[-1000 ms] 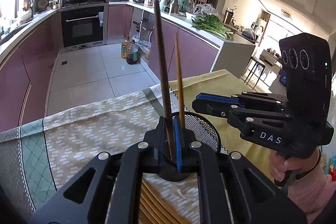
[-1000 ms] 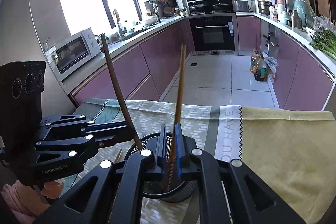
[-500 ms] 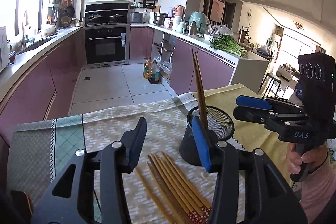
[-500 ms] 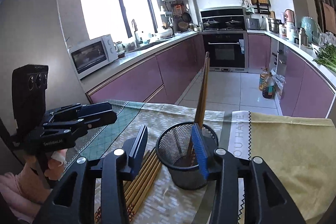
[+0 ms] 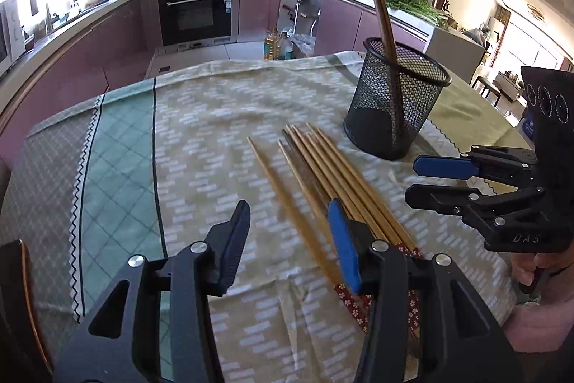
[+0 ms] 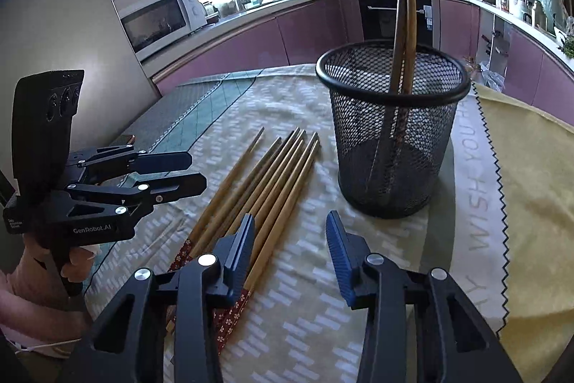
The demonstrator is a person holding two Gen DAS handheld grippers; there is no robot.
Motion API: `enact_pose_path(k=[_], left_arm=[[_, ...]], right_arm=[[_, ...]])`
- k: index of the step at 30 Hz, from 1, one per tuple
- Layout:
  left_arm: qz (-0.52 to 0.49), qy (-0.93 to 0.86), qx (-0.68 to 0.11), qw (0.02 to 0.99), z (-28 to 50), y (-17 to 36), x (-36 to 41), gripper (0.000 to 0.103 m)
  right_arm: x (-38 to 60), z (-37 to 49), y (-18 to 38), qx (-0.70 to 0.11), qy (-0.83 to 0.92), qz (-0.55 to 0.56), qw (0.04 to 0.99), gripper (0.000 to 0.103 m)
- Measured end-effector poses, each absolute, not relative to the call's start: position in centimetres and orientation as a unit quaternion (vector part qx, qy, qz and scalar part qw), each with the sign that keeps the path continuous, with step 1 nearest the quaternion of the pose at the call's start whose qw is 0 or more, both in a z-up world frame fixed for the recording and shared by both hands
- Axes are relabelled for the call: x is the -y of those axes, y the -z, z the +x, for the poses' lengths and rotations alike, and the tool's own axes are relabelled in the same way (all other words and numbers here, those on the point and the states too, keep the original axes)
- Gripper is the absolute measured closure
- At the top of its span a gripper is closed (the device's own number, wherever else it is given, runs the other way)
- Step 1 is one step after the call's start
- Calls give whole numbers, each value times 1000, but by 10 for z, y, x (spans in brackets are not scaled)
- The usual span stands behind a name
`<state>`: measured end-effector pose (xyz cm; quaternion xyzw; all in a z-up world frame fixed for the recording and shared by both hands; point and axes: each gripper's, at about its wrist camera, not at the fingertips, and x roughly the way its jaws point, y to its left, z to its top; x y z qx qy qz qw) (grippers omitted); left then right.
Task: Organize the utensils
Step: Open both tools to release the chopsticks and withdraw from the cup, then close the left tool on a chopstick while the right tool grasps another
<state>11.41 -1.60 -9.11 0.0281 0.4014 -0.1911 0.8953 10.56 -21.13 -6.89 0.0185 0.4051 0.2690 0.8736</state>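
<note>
A black mesh cup (image 5: 396,99) (image 6: 393,128) stands on the patterned tablecloth with two chopsticks (image 5: 382,6) (image 6: 405,13) upright in it. Several wooden chopsticks (image 5: 323,182) (image 6: 265,185) lie side by side on the cloth beside the cup. My left gripper (image 5: 288,232) is open and empty, low over the near ends of the lying chopsticks. My right gripper (image 6: 290,239) is open and empty, just in front of the cup and over the chopstick ends. Each gripper shows in the other's view, left (image 6: 190,171) and right (image 5: 416,180), both open.
The tablecloth (image 5: 201,131) covers a round table; a yellow cloth (image 6: 531,160) lies to the right of the cup. The table edge is close on the left. A dark object (image 5: 14,293) sits at the near left edge. Kitchen counters and an oven are behind.
Both grippers opened and let their chopsticks drop into the mesh cup, then drew back and down toward the chopsticks lying on the cloth.
</note>
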Motion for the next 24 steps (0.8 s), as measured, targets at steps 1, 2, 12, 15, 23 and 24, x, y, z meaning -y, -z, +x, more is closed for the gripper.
enact_pose_path(k=[1,2,12,15,23,24], left_arm=[[26,192,-407,893,114,95,15,58],[25,191,-410,892,115,97,17,58],[29,194,-432,880,124,108,22,67],[31,193,-435,879,126,110,23,68],[40,200,-440,874,127,111,24,72],[41,202,-441,874,126,111,23,72]], right_arm=[[210,106,71,-410,-269,19,871,66],[207,106,74,-414,-268,17,870,67],[202,108,78,-430,-255,3,866,74],[196,111,79,-431,-252,-1,867,75],[185,115,80,-434,-240,-16,868,76],[184,116,80,-435,-238,-20,868,77]])
